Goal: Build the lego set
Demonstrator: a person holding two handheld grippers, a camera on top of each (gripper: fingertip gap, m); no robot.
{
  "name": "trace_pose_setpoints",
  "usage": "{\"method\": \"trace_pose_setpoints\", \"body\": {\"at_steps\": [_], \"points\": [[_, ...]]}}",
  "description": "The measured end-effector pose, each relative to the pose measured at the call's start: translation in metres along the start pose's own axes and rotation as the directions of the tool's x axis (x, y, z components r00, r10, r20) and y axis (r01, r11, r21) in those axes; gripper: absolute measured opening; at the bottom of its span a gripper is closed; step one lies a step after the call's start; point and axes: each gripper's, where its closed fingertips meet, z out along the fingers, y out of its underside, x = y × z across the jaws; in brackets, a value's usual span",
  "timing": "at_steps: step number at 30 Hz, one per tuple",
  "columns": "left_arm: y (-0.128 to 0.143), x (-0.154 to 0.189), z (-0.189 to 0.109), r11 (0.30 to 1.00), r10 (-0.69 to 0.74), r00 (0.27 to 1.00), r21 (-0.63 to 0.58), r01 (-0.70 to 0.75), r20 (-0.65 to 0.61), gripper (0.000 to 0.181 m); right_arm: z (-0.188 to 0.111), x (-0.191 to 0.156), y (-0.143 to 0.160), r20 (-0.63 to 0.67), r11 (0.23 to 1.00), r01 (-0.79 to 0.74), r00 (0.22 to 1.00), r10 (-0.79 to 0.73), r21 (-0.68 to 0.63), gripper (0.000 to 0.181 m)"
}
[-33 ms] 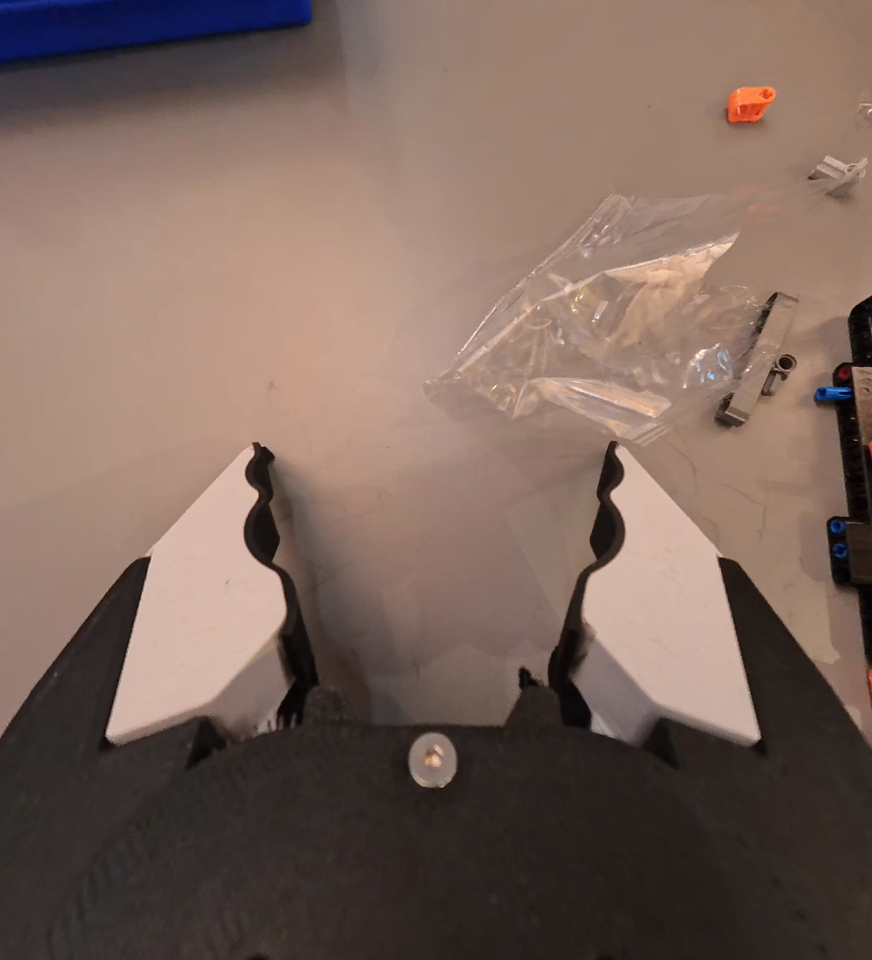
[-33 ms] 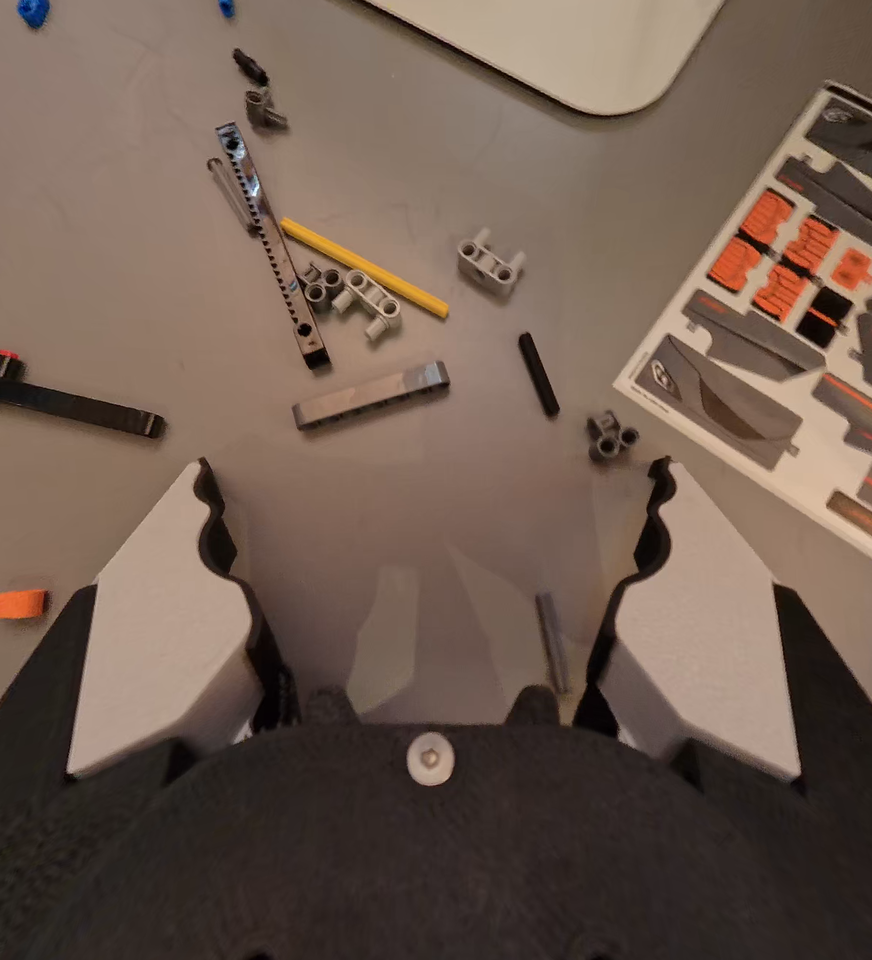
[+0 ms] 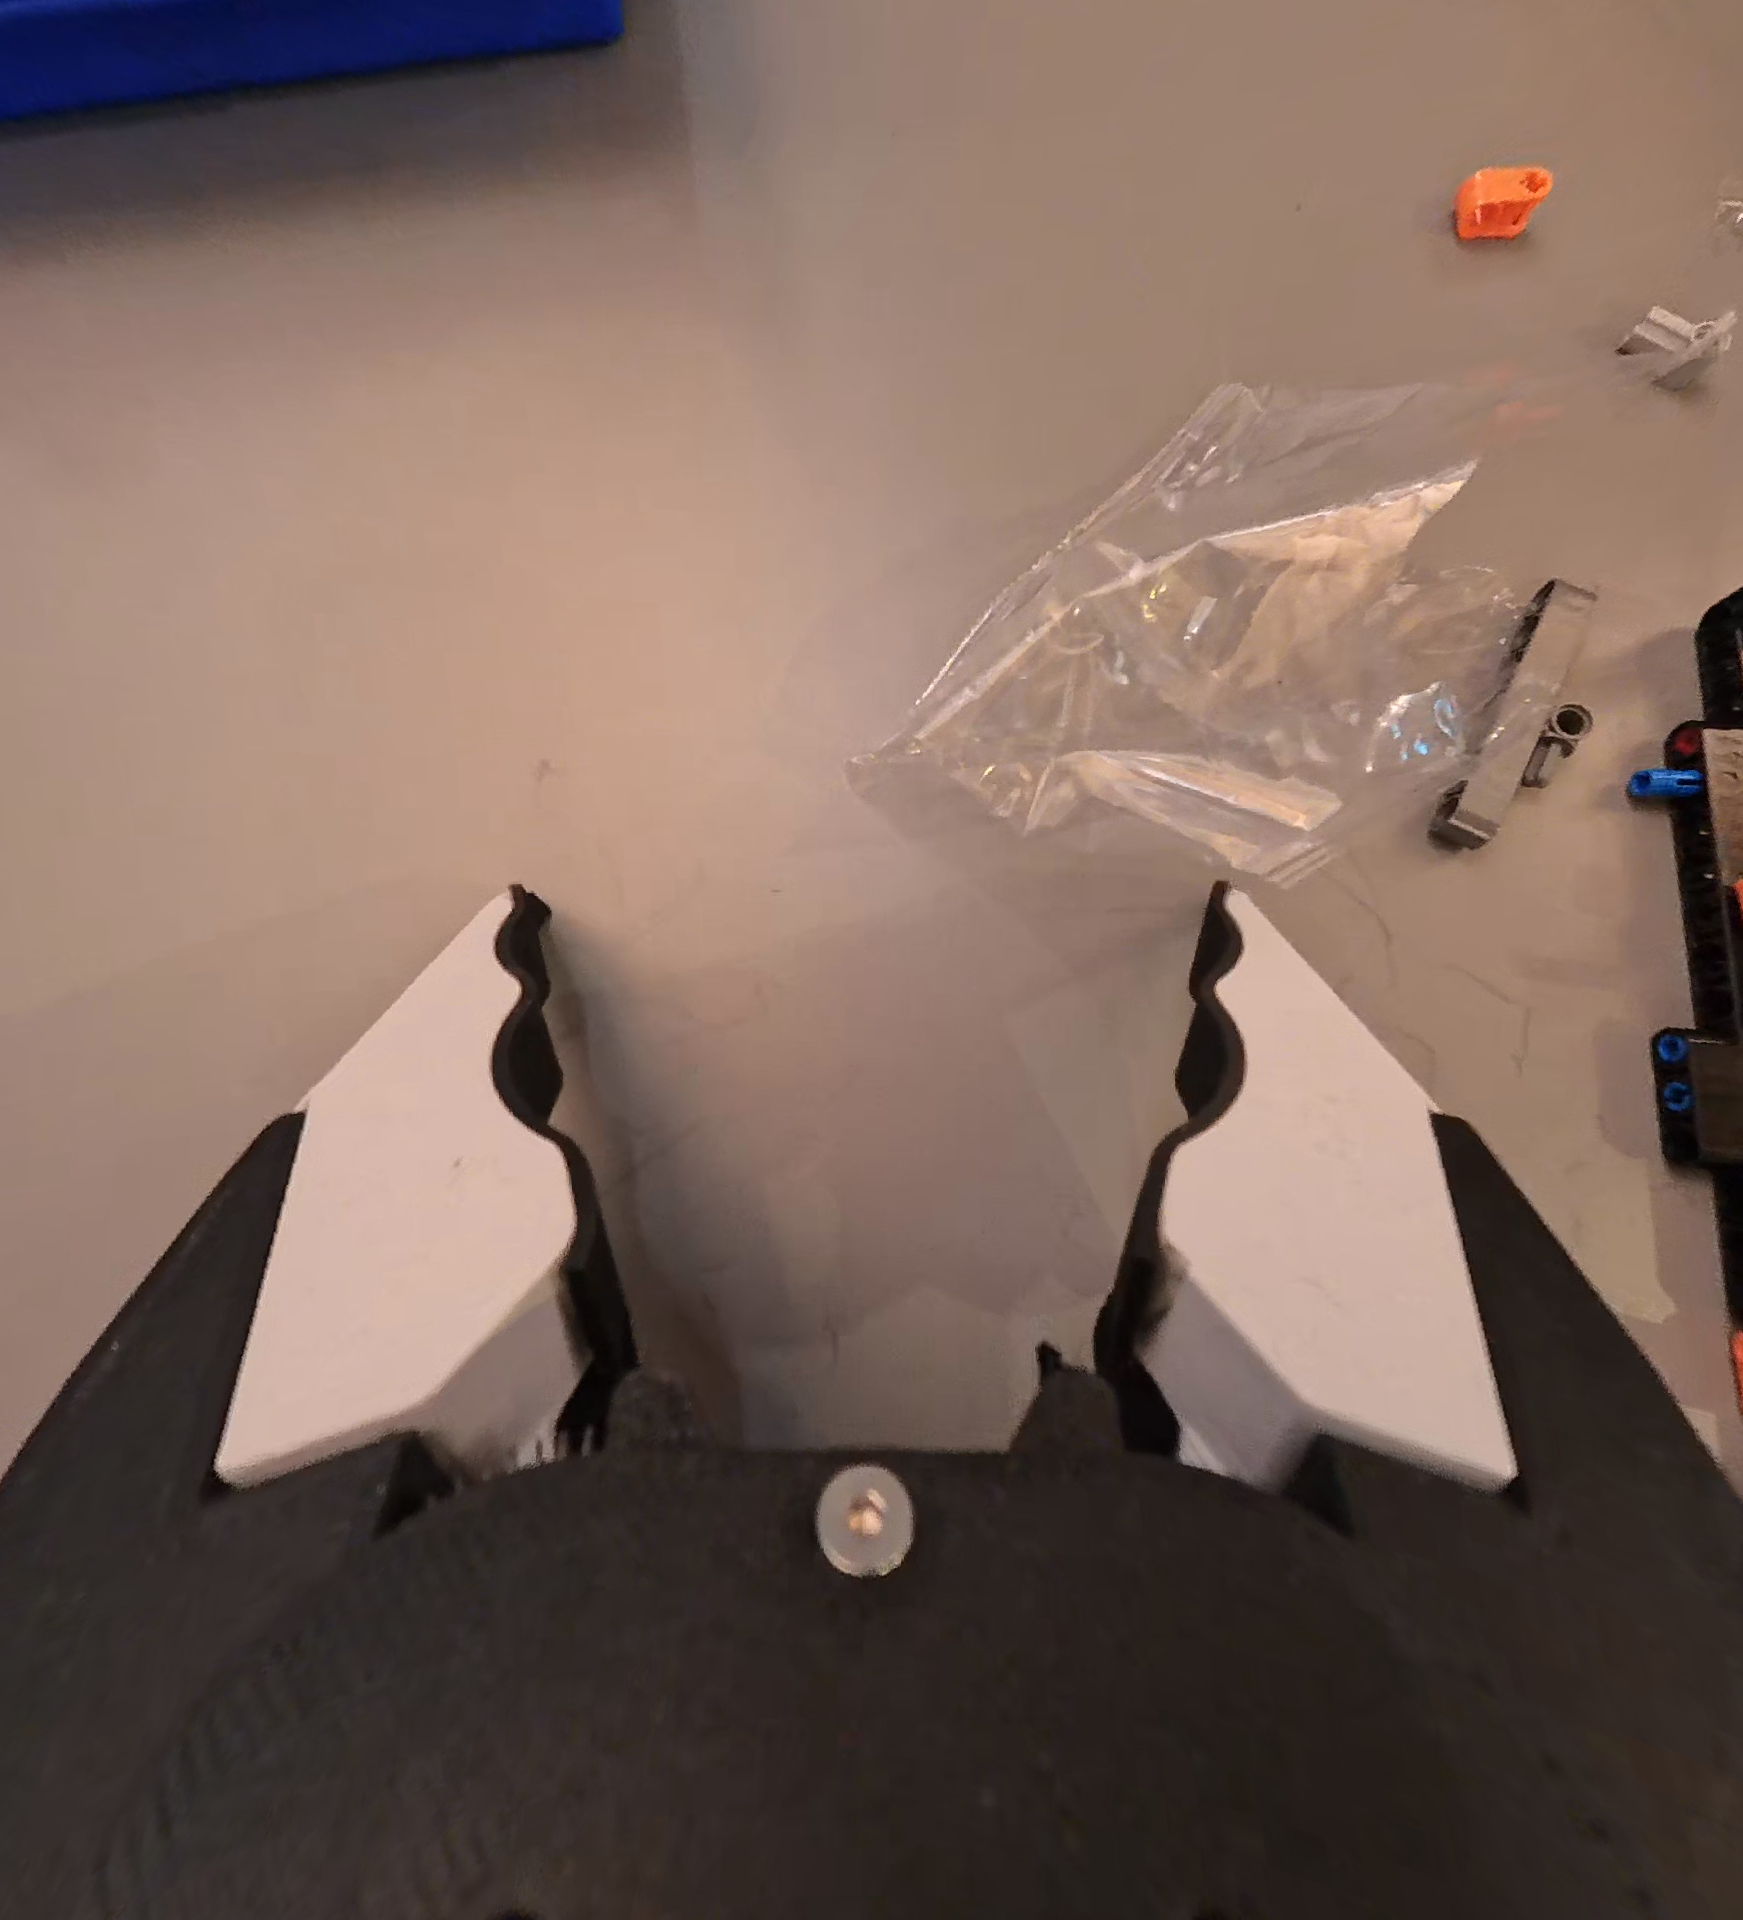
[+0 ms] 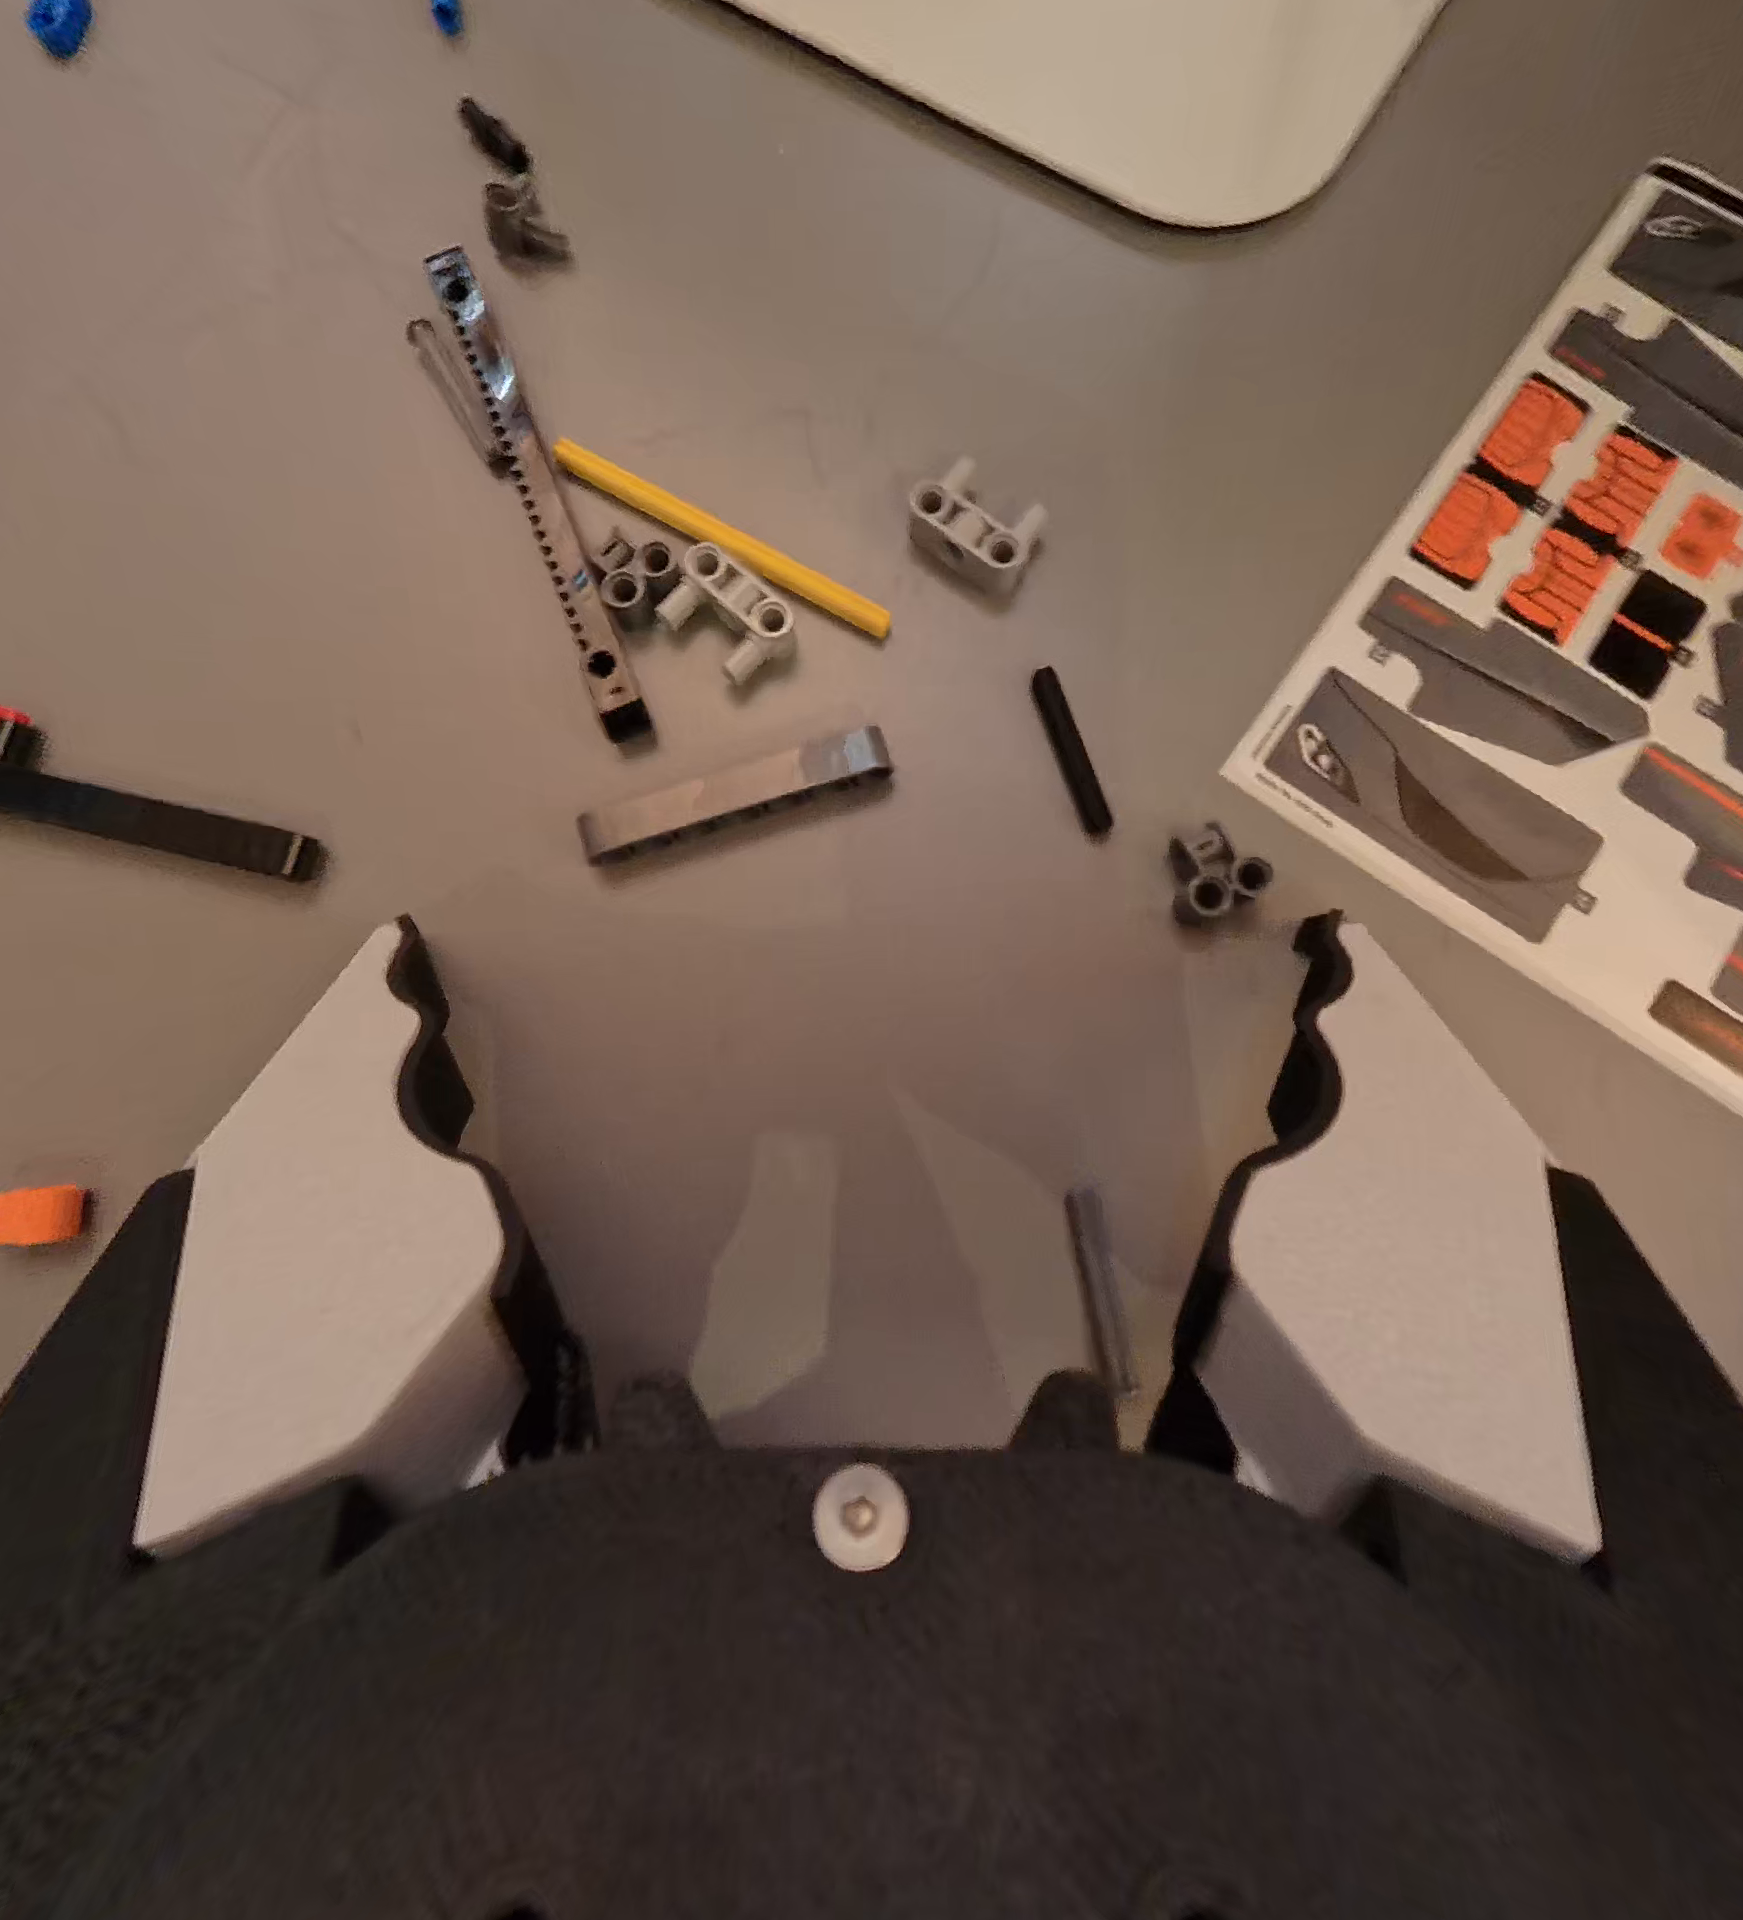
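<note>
My left gripper [image 3: 867,891] is open and empty over bare grey table. A partly built black frame [image 3: 1724,1039] with orange and blue pins lies at the right edge of the left wrist view. My right gripper [image 4: 862,925] is open and empty. Ahead of it lie loose parts: a grey beam [image 4: 732,795], a long toothed bar [image 4: 534,499], a yellow axle [image 4: 721,535], grey connectors [image 4: 711,603], a light grey connector [image 4: 976,525], a black axle [image 4: 1072,750] and a dark grey connector [image 4: 1210,873]. A thin grey axle [image 4: 1101,1288] lies on the table between the right fingers.
A crumpled clear bag [image 3: 1189,675] and a grey beam [image 3: 1516,717] lie ahead-right of the left gripper. A blue bin [image 3: 223,52] sits far left. A sticker sheet [image 4: 1573,623] lies right of the right gripper, a white board [image 4: 1106,94] beyond, a black beam [image 4: 119,816] left. About 6 centimeters separates my right fingertips from the thin grey axle [image 4: 1101,1288]. The left gripper is farther from the light grey connector [image 4: 976,525], some 45 centimeters, than the right, some 7 centimeters.
</note>
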Motion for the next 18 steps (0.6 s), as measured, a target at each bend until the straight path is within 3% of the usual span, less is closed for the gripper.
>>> {"method": "trace_pose_setpoints", "body": {"at_steps": [4, 9, 12, 16, 18], "points": [[-0.001, -0.003, 0.000, 1.000, -0.010, 1.000, 0.004, 0.010, 0.008, 0.114, -0.001, 0.000, 0.001, 0.000, 1.000, -0.002, 1.000, 0.002, 0.003, 0.156], [-0.001, -0.007, -0.002, 0.999, -0.044, 0.999, 0.013, 0.044, 0.023, 0.103, -0.005, 0.008, 0.000, -0.004, 1.000, -0.030, 1.000, 0.030, 0.003, 0.139], [-0.003, -0.009, -0.003, 0.997, -0.070, 0.997, 0.026, 0.070, 0.012, 0.100, -0.002, 0.011, 0.000, -0.023, 0.999, -0.023, 0.999, 0.023, -0.024, 0.147], [-0.003, -0.009, -0.006, 0.997, -0.072, 0.997, 0.033, 0.071, 0.009, 0.090, -0.008, 0.014, -0.005, -0.006, 0.998, -0.046, 0.999, 0.046, 0.034, 0.122], [-0.011, -0.010, -0.017, 0.992, -0.078, 0.997, 0.102, 0.077, 0.002, 0.080, -0.018, 0.014, -0.010, 0.005, 0.993, -0.060, 0.998, 0.060, 0.104, 0.104]]}}
